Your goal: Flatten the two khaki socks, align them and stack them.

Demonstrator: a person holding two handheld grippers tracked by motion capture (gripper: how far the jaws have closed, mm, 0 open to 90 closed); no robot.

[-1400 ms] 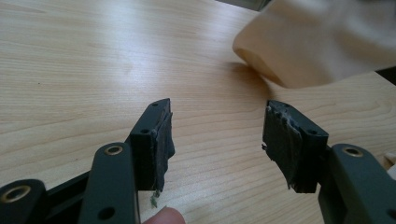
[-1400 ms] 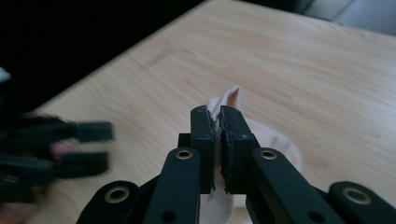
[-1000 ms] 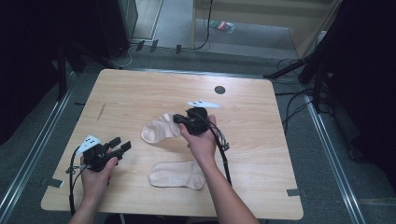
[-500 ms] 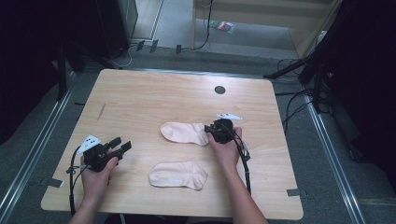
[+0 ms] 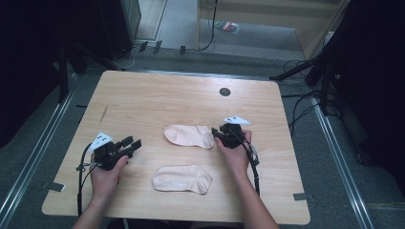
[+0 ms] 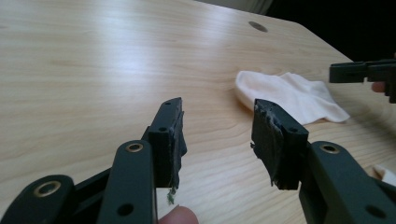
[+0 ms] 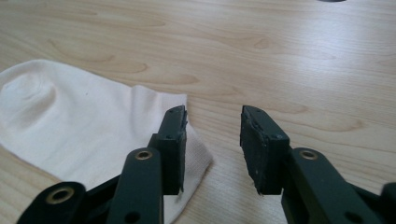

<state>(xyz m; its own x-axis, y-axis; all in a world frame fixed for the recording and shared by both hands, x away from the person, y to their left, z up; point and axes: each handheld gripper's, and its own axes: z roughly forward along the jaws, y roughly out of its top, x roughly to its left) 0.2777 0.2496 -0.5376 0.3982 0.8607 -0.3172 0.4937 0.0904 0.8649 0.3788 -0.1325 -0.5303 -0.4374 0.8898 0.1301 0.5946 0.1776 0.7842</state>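
High view has the right gripper (image 5: 216, 135), jaws just opening and empty, at the far pale-pink cotton sock's (image 5: 189, 136) cuff, while the left gripper (image 5: 134, 145), half-open and closing on nothing, sits well left of it.

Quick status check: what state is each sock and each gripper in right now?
Far sock: flat on the table, released, cuff end beside the right gripper.
Near sock: flat, untouched.
Right gripper: open, jaws just been opening, nothing between them.
Left gripper: open, jaws just been closing, nothing between them.
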